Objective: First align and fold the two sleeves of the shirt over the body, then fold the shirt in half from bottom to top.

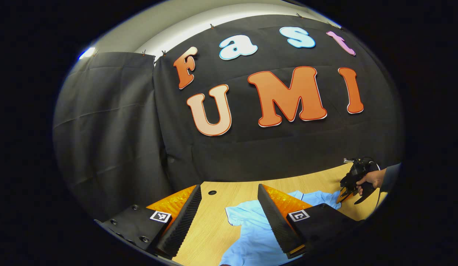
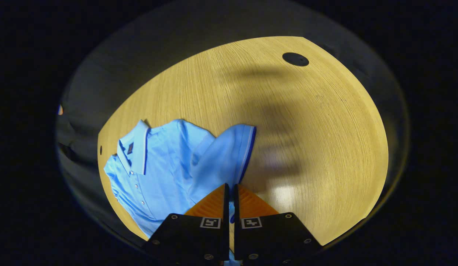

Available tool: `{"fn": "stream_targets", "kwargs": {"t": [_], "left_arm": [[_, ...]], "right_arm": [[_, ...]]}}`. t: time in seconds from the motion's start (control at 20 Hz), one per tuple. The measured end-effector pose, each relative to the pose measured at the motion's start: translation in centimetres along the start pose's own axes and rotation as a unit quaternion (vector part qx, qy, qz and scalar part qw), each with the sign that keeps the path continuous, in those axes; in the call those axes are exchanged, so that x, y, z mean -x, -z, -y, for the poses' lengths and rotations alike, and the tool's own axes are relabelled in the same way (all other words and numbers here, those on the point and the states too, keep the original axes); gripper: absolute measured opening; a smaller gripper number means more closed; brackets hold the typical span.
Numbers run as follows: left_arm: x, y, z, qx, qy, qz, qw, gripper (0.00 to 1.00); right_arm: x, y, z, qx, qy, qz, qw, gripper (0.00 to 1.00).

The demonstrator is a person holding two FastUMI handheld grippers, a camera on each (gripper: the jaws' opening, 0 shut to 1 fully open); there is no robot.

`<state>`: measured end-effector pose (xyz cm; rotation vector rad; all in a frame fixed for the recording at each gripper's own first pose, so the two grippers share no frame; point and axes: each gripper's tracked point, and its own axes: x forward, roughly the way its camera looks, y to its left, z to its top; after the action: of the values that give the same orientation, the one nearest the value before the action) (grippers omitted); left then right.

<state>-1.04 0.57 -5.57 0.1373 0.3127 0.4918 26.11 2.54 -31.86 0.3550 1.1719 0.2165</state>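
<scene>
Risk, sleeve slipping: the right gripper has its fingers pressed nearly together on the edge of the light blue polo shirt's sleeve. Only a thin bite of cloth seems to sit between them, so a quick lift or swing could pull it free, I judge.

Risk, crooked fold: the sleeve already lies bunched and angled over the shirt body, its dark-trimmed cuff toward the middle of the right gripper view. If it is laid down as it hangs, the fold would likely come out skewed and not aligned.

Risk, whole shirt dragging: the shirt lies loose on the smooth wooden table, with nothing pinning it. A sideways pull from the right gripper could slide the collar end along with the sleeve.

Left gripper: fingers spread wide, holding nothing, raised above the table with the shirt showing between them at the bottom centre of the left gripper view.

Right gripper, far view: at the right edge of the left gripper view, a hand holds it low at the shirt's far edge.

Shirt position: lower left of the right gripper view, collar at left, button placket running toward the bottom left.

Table hole: a dark round grommet sits at the upper right, well apart from the shirt.
</scene>
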Motion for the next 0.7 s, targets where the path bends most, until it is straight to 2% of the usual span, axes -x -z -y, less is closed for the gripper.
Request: {"fn": "stream_targets", "kwargs": {"t": [0.2,0.5,0.7], "left_arm": [[-0.2,0.3,0.6,0.000,0.004,-0.006,1.000,1.00],[-0.4,0.5,0.7,0.000,0.000,-0.012,1.000,1.00],[-0.8,0.7,0.2,-0.007,-0.004,-0.014,1.000,1.00]], "right_arm": [[2.0,-0.7,-2.9,0.017,-0.050,0.022,0.998,0.06],[3.8,-0.7,-8.1,0.071,-0.101,0.035,0.992,0.06],[3.4,0.3,-11.5,0.107,-0.118,0.036,0.987,0.05]]}}
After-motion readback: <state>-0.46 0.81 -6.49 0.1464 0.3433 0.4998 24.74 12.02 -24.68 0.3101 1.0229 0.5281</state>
